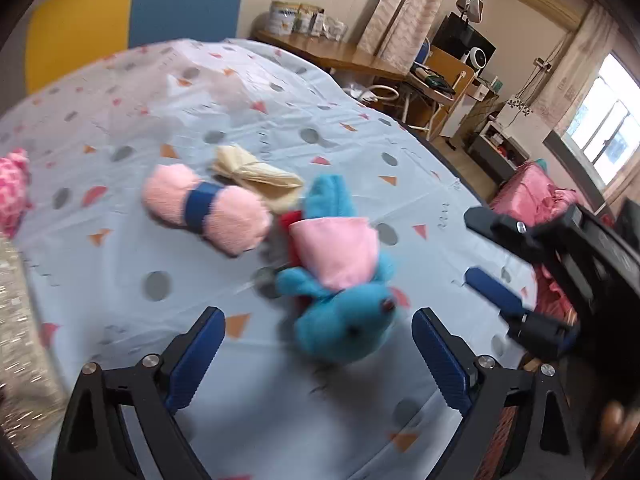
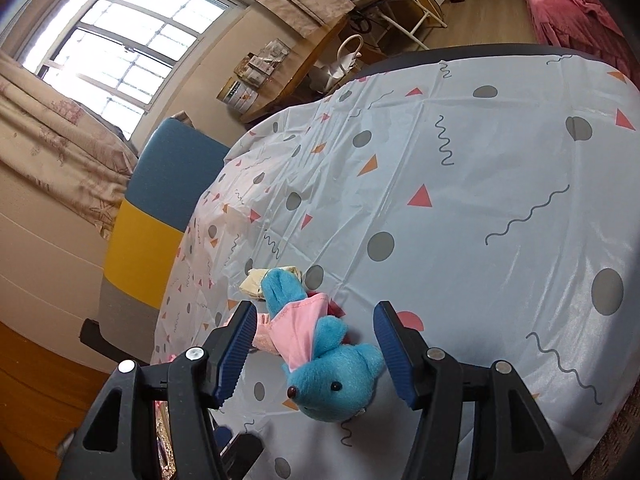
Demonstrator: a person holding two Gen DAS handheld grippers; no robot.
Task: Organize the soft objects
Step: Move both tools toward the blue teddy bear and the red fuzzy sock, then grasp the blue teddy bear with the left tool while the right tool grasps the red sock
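Observation:
A blue plush bear in a pink dress (image 1: 340, 280) lies on the patterned tablecloth (image 1: 280, 120). My left gripper (image 1: 318, 344) is open, with the bear's head between its fingertips. A rolled pink towel with a blue band (image 1: 206, 210) and a folded cream cloth (image 1: 256, 174) lie just beyond the bear. My right gripper (image 1: 496, 256) shows at the right, open. In the right wrist view the right gripper (image 2: 316, 340) is open with the bear (image 2: 320, 356) between its fingers, and the cream cloth (image 2: 256, 282) shows behind it.
A pink-and-white soft item (image 1: 14, 192) lies at the left edge, with a glittery beige object (image 1: 20, 340) below it. A blue and yellow chair (image 1: 132, 16) stands behind the table. A wooden desk with tins (image 1: 304, 20) and pink bedding (image 1: 536, 196) lie beyond the table.

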